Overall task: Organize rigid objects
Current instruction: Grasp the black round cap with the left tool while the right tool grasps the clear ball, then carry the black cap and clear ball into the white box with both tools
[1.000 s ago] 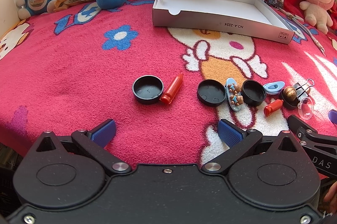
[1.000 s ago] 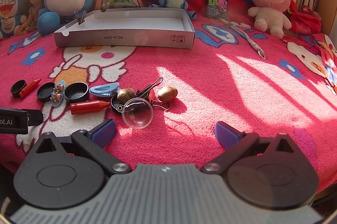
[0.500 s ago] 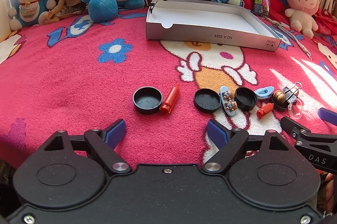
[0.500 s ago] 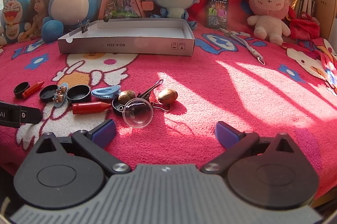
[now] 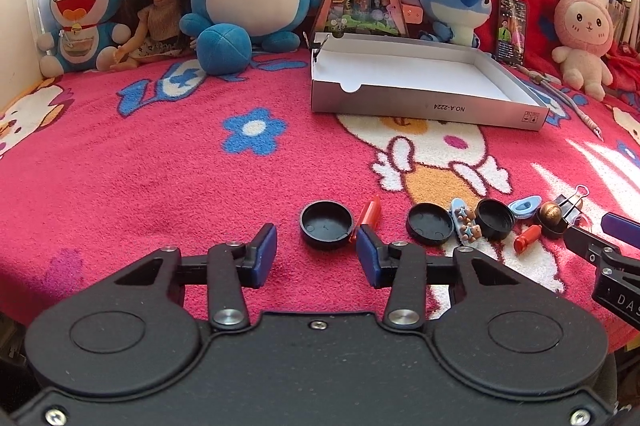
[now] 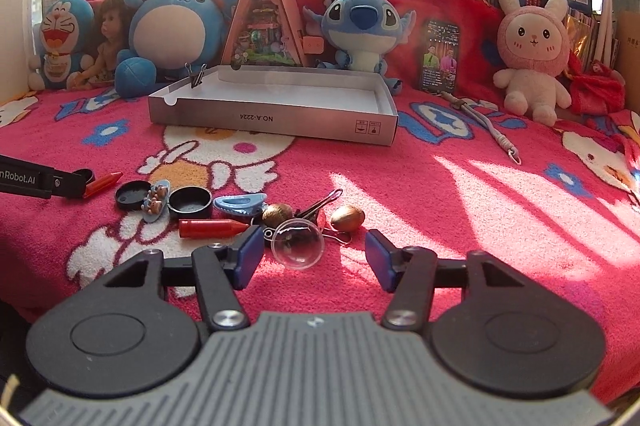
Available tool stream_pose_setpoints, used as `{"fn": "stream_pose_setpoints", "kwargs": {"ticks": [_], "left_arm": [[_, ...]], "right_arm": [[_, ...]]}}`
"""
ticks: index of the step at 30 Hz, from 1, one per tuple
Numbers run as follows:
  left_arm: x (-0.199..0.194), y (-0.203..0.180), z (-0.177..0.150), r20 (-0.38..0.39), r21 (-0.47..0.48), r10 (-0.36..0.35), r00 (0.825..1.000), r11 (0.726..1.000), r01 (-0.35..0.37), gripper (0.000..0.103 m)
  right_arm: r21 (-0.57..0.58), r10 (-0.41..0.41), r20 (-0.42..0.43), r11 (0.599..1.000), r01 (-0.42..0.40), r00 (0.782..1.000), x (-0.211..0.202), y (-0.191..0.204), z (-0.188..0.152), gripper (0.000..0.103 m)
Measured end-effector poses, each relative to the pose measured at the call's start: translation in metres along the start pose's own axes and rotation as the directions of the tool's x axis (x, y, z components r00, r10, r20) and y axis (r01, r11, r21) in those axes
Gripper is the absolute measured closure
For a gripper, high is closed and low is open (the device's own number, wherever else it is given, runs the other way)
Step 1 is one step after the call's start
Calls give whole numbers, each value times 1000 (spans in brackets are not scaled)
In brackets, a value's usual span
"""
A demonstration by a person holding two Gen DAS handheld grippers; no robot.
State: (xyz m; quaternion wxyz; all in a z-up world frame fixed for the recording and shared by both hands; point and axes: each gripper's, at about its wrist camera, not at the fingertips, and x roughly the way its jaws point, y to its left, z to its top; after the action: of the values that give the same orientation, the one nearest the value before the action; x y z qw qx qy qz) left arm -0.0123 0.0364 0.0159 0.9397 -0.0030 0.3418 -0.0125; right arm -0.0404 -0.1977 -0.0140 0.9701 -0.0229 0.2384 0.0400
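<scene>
Small items lie in a row on the red blanket. In the left wrist view my left gripper (image 5: 316,256) hovers low, its jaws closing, with a black cap (image 5: 327,230) just ahead between the blue pads and untouched; a red crayon (image 5: 370,216) lies beside it. In the right wrist view my right gripper (image 6: 314,256) is closing too, with a clear plastic dome (image 6: 297,244) between its fingers, nearer the left pad and not pressed. A long red crayon (image 6: 212,228), a blue clip (image 6: 240,204) and two brown nuts (image 6: 347,218) surround it. An open white box (image 6: 272,118) stands behind.
Further right lie a second black cap (image 5: 430,224), a bear trinket (image 5: 466,226), a third cap (image 5: 495,219) and a short red crayon (image 5: 527,240). Plush toys and a doll (image 5: 158,22) line the back. A corded pen (image 6: 488,126) lies right of the box.
Both grippers' jaws have narrowed, the left earlier and further. Both views have tilted upward, so the items sit lower in frame and closer to the pads.
</scene>
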Motion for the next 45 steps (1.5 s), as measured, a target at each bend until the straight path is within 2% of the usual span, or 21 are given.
{"fn": "stream_pose_setpoints", "kwargs": {"ticks": [6,12,15,16,19,29,40,45], "left_arm": [[5,-1,-4,-11,33,21,1000,999,-20,61],[15,-5,-2,1,30,21,1000,999,-21,63],[19,-7,-1,10,28,20,1000,999,-20,66],[20,-7,-1,14,25,19,1000,1000,-19,71],[19,-6,-1,25,-4,17,1000,1000,-17,74],[7,-2,10,55,-38,-19,998,999,21,74],[11,-7,47,75,-32,-92,993,995,94,74],[16,-15,68,89,-16,-129,988,991,131,74]], "right_arm": [[7,-5,3,1000,5,1000,2,2,1,52],[19,0,-6,1000,0,1000,4,1,2,57],[21,5,-12,1000,-5,1000,5,1,2,58],[23,9,-17,1000,-8,1000,5,2,2,59],[28,17,-28,999,-17,999,6,2,2,69],[46,20,13,999,-20,1000,-3,-2,13,70],[116,40,60,992,-47,997,9,-21,43,70],[187,60,51,980,-68,997,23,-37,59,70]]}}
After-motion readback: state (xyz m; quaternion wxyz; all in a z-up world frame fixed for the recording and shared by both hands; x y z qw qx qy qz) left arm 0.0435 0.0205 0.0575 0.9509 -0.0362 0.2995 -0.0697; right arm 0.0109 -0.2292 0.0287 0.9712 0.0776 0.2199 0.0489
